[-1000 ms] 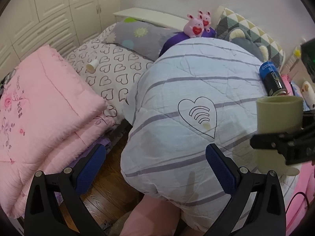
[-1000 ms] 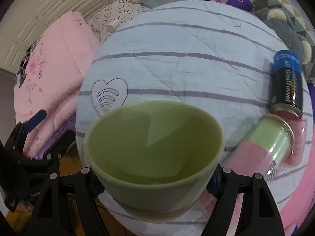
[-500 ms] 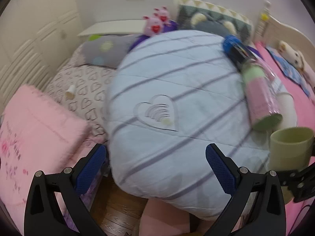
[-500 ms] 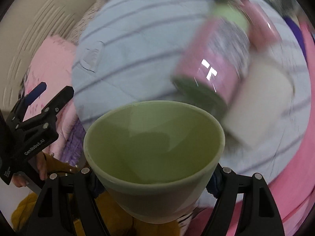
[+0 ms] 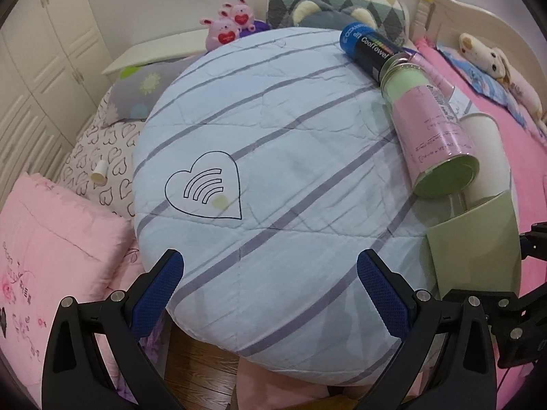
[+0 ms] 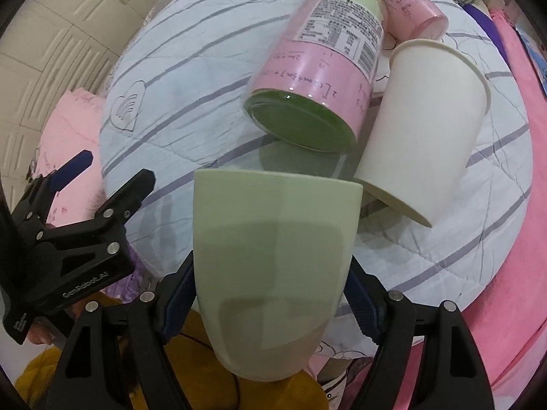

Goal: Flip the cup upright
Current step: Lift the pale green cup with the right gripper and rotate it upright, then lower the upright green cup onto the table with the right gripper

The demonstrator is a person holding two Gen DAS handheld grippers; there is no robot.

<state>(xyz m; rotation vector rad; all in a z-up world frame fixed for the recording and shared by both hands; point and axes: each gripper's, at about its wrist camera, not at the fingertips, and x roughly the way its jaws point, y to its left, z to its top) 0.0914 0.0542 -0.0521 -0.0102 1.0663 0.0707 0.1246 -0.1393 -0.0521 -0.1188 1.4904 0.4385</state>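
Observation:
A pale green cup is held in my right gripper, which is shut on its sides. The cup's rim points away from the camera, toward the round striped cushion. In the left wrist view the same cup shows at the right edge over the cushion, with the right gripper beside it. My left gripper is open and empty over the cushion's near edge. It also shows at the left of the right wrist view.
On the cushion lie a pink and green jar, a white paper cup on its side, a second pink container and a dark CoolTowel can. A folded pink quilt, pillows and plush toys surround it on the bed.
The right gripper has turned the green cup so its opening now faces away from the camera instead of toward it. Both views have shifted toward the jar and the white cup.

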